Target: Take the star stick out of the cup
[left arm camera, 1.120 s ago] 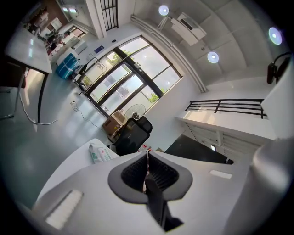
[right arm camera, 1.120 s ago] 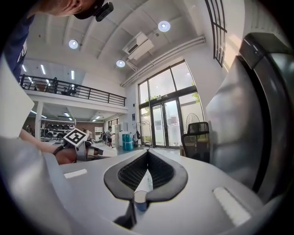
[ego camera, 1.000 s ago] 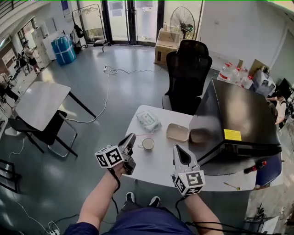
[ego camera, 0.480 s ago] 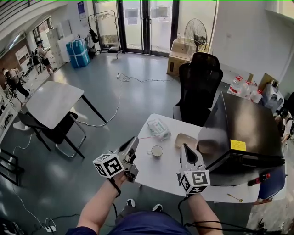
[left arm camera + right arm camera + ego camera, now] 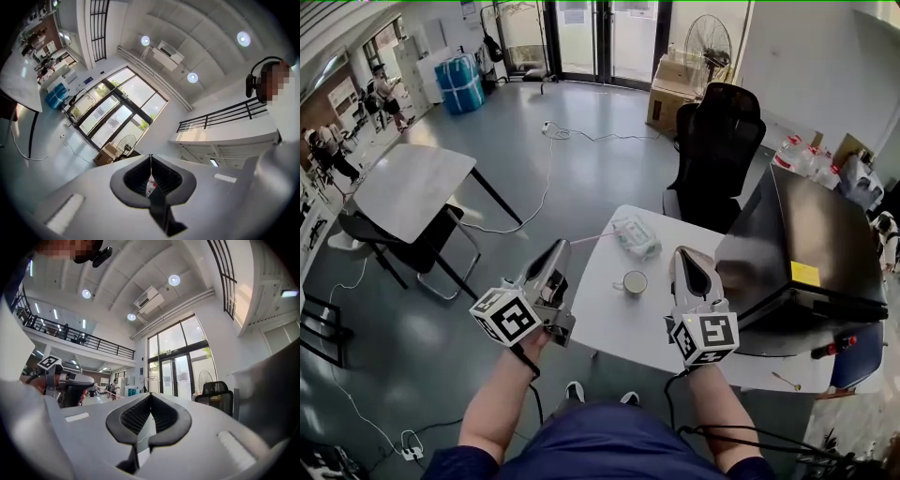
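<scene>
The thin pink star stick [image 5: 592, 237] is already clear of the small white handled cup [image 5: 633, 282]. It is pinched at one end by the left gripper [image 5: 562, 247], up and to the left of the cup, and its free end reaches toward the pale wipes packet [image 5: 636, 236] beyond the cup. In the left gripper view the fingers are pressed onto the stick, with a small red-and-white piece between them; I cannot tell whether that is the star. The right gripper [image 5: 683, 253] hangs just right of the cup, its fingers pressed together on nothing. The cup stands upright on the white worktop [image 5: 614, 333].

What is left, as I judge it, is a tidy set-down. The stick is thin and held by one end, so it may pivot, and the pinch should be firm. Carry it low to the bare worktop on the near side of the cup. Mind the long free end so it sweeps neither the cup nor the packet. Lay it flat before spreading the fingers.
</scene>
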{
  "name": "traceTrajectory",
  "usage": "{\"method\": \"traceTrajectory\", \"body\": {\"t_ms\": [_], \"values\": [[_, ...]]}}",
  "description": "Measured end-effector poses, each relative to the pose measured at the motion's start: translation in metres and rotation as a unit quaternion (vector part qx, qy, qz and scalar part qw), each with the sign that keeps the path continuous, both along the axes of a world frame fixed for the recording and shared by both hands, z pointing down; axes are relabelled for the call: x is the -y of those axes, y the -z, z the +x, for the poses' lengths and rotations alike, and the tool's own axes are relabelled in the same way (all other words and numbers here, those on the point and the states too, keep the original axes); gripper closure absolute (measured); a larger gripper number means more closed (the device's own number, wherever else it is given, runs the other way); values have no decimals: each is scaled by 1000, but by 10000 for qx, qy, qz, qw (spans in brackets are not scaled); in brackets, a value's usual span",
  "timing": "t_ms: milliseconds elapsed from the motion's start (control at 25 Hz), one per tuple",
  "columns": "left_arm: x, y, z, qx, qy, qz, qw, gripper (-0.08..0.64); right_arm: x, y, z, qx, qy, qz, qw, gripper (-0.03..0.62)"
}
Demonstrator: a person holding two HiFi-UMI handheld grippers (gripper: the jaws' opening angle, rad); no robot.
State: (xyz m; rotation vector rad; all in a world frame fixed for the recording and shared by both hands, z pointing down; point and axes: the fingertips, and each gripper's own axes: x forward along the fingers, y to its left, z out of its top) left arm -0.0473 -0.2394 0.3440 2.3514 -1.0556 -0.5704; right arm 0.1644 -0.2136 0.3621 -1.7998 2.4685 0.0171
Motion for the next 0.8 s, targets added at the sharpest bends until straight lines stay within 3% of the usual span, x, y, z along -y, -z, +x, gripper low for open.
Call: {"method": "traceTrajectory", "body": {"t_ms": [360,800], "values": [[10,-3,-40,158,311,65,9994,551,5,-5,-25,-65,-56,-110,9999,586],[16,-23,-72,95,489,-149,9986,551,16,-16,-52,-111,-42,-255,9996,586]]}}
